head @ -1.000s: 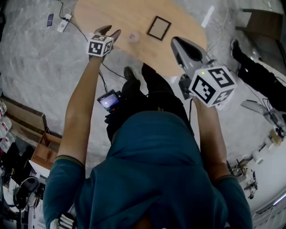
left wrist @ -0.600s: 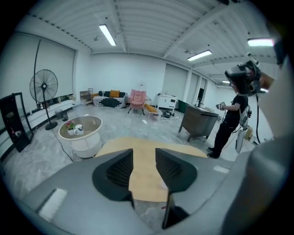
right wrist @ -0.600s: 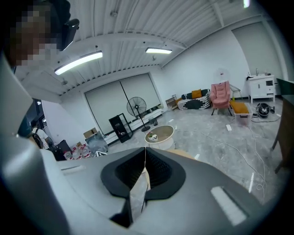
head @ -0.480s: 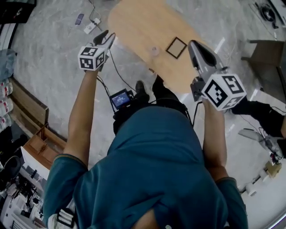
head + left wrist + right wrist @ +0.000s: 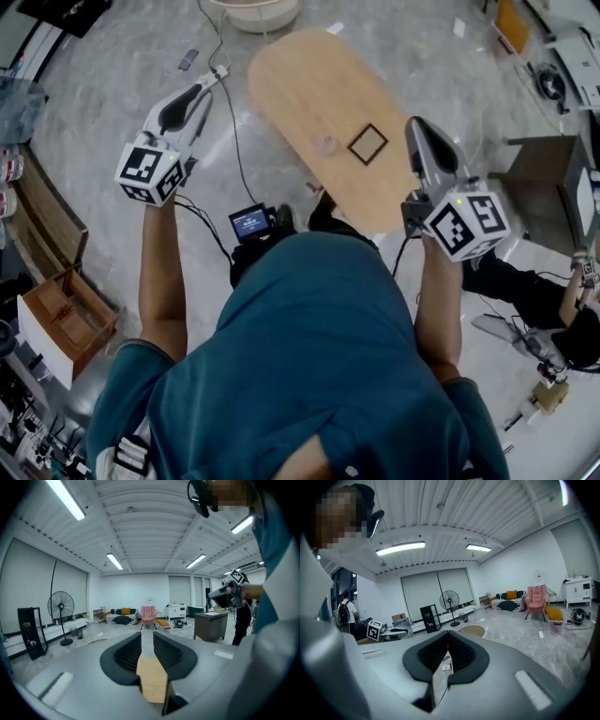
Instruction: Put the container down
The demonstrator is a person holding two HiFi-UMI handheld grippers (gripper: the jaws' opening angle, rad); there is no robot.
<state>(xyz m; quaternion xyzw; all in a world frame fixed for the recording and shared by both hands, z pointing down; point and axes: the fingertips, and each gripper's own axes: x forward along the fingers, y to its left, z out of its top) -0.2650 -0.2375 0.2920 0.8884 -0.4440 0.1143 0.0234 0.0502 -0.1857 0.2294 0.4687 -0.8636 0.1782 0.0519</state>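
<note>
A small clear container [image 5: 325,145] stands by itself on the oval wooden table [image 5: 300,80], beside a black square frame [image 5: 367,143]. My left gripper [image 5: 204,86] is raised high to the left of the table, well away from the container. Its jaws have just been closing; a narrow gap [image 5: 146,635] remains with nothing in it. My right gripper [image 5: 419,127] hovers over the table's right edge, above and to the right of the container. In the right gripper view its jaws [image 5: 447,648] meet at the tips, empty.
A power strip [image 5: 217,73] and its cable lie on the floor left of the table. A small screen device [image 5: 249,223] sits by the person's feet. A cardboard box [image 5: 56,314] stands at the left, and a dark cabinet [image 5: 539,173] at the right.
Both grippers have risen. The left one has drawn back from beside the container to the table's left, and its jaws have narrowed. The container has stayed on the table.
</note>
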